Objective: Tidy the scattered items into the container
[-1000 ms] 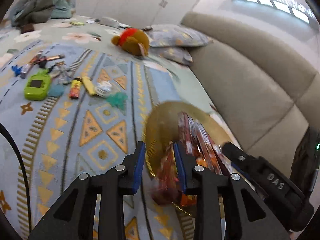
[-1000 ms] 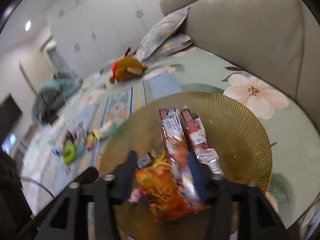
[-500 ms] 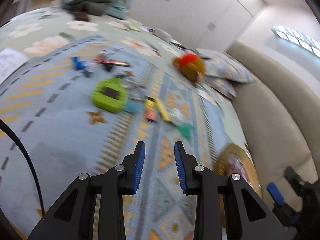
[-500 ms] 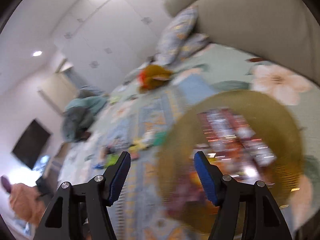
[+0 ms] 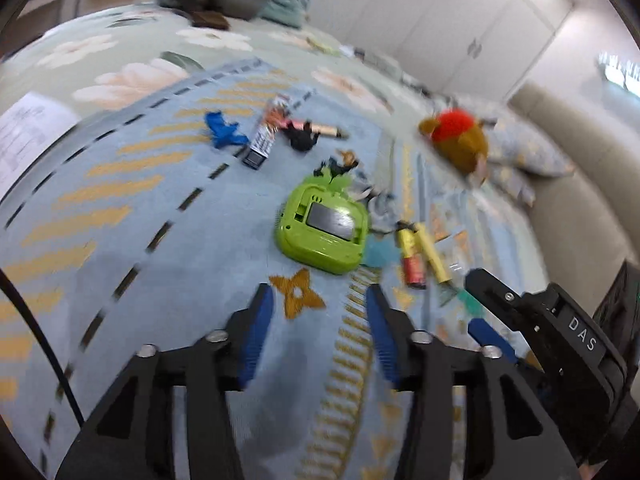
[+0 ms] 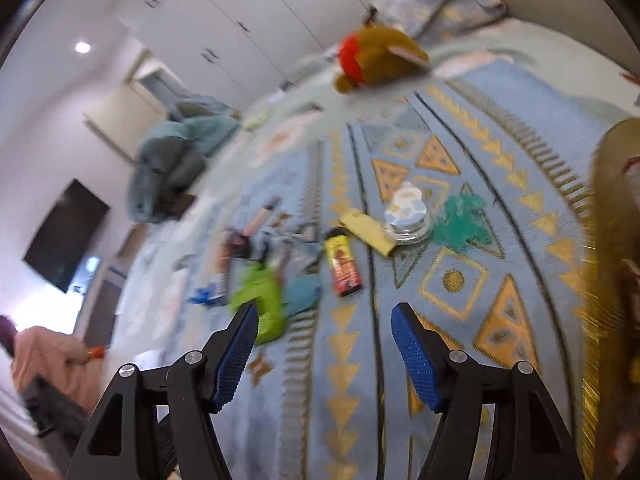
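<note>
A: What do the jaws show?
B: The left gripper (image 5: 318,308) has jaws parting, nothing between them, above the blue patterned rug (image 5: 168,272). The right gripper (image 6: 323,332) has jaws apart and empty.

A: Beyond the left gripper?
B: A green toy device (image 5: 322,228) lies just beyond the fingertips; right of it, a red-and-yellow tube (image 5: 410,258) beside a yellow bar (image 5: 430,254). Farther left, a blue toy (image 5: 222,134) and a snack stick (image 5: 264,138).

A: And the container?
B: The gold wire basket (image 6: 610,240) sits at the right edge of the right wrist view, well apart from the clutter. A small jar (image 6: 406,216) and teal pieces (image 6: 460,220) lie between. A brown plush toy (image 6: 376,56) rests far off.
</note>
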{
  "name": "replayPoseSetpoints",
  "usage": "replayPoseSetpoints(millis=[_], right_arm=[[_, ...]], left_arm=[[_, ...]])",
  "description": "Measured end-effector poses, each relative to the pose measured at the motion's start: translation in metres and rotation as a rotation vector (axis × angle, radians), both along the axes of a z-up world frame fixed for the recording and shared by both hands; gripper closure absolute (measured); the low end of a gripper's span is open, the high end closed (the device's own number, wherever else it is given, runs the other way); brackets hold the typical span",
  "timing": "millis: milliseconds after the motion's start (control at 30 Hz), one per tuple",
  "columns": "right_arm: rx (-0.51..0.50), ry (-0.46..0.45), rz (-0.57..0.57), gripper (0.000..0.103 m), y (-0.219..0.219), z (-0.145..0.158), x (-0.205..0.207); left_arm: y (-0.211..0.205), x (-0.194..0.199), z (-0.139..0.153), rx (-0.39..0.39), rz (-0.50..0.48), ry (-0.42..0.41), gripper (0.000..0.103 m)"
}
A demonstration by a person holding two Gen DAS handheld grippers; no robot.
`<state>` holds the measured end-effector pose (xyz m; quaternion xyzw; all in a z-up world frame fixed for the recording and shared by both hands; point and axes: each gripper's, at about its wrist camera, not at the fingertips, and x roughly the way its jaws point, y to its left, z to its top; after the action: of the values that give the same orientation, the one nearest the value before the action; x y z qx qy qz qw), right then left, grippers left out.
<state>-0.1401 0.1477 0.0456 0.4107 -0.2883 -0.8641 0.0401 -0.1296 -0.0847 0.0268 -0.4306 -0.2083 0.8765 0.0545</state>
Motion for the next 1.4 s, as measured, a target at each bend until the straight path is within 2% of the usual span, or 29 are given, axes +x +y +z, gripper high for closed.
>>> replayPoseSetpoints(millis=[67, 133, 200, 333, 433, 533, 633, 667, 700, 733, 800, 833, 867, 900, 967, 1100, 1233, 1400], right_arm=[[0.01, -0.047, 0.011, 0.035, 0.002, -0.017, -0.017], [0.068, -0.089, 0.005, 0.035, 0.002, -0.03, -0.034], [0.159, -0.06, 0.009, 0.035, -0.003, -0.03, -0.044], [0.434, -0.053, 0.09, 0.035, -0.03, -0.034, -0.067], [0.501, -0.056, 0.102, 0.035, -0.03, -0.042, -0.075], [0.564, -0.057, 0.106, 0.038, -0.035, -0.045, -0.081], [0.562, -0.048, 0.094, 0.05, -0.034, -0.043, -0.081], [0.561, -0.043, 0.088, 0.06, -0.034, -0.041, -0.08], [0.554, -0.037, 0.088, 0.067, -0.033, -0.04, -0.079], [0.548, -0.03, 0.086, 0.069, -0.031, -0.039, -0.077], [0.537, -0.013, 0.087, 0.08, -0.031, -0.036, -0.075], [0.525, -0.003, 0.088, 0.082, -0.031, -0.034, -0.073], [0.512, 0.002, 0.086, 0.083, -0.031, -0.032, -0.071], [0.495, 0.006, 0.083, 0.084, -0.03, -0.031, -0.068], [0.469, 0.015, 0.075, 0.084, -0.028, -0.03, -0.061], [0.433, 0.043, 0.074, 0.085, -0.023, -0.026, -0.036], [0.386, 0.067, 0.07, 0.085, -0.017, -0.019, -0.011], [0.359, 0.054, 0.081, 0.085, -0.016, -0.023, 0.005]], left_arm=[[0.005, -0.018, -0.009, -0.022, -0.008, -0.027, 0.054], [0.01, -0.033, -0.018, -0.042, -0.035, -0.045, 0.054], [0.019, -0.04, -0.021, -0.094, -0.069, -0.014, 0.053], [0.036, -0.042, -0.025, -0.197, -0.129, 0.033, 0.048], [0.045, -0.042, -0.025, -0.217, -0.179, 0.05, 0.043], [0.055, -0.053, -0.026, -0.286, -0.182, 0.037, 0.042], [0.063, -0.062, -0.026, -0.347, -0.17, 0.024, 0.042], [0.064, -0.063, -0.025, -0.359, -0.163, 0.026, 0.042], [0.063, -0.063, -0.025, -0.359, -0.161, 0.029, 0.042], [0.061, -0.062, -0.025, -0.353, -0.158, 0.035, 0.042], [0.055, -0.058, -0.025, -0.31, -0.159, 0.058, 0.044], [0.052, -0.057, -0.024, -0.287, -0.164, 0.064, 0.049], [0.05, -0.055, -0.024, -0.261, -0.174, 0.073, 0.062], [0.048, -0.052, -0.023, -0.234, -0.185, 0.08, 0.068], [0.044, -0.045, -0.021, -0.202, -0.186, 0.094, 0.072], [0.026, -0.031, -0.014, -0.117, -0.151, 0.129, 0.078], [0.022, -0.021, -0.007, -0.144, -0.16, 0.149, 0.08], [0.019, -0.024, -0.005, -0.152, -0.137, 0.124, 0.08]])
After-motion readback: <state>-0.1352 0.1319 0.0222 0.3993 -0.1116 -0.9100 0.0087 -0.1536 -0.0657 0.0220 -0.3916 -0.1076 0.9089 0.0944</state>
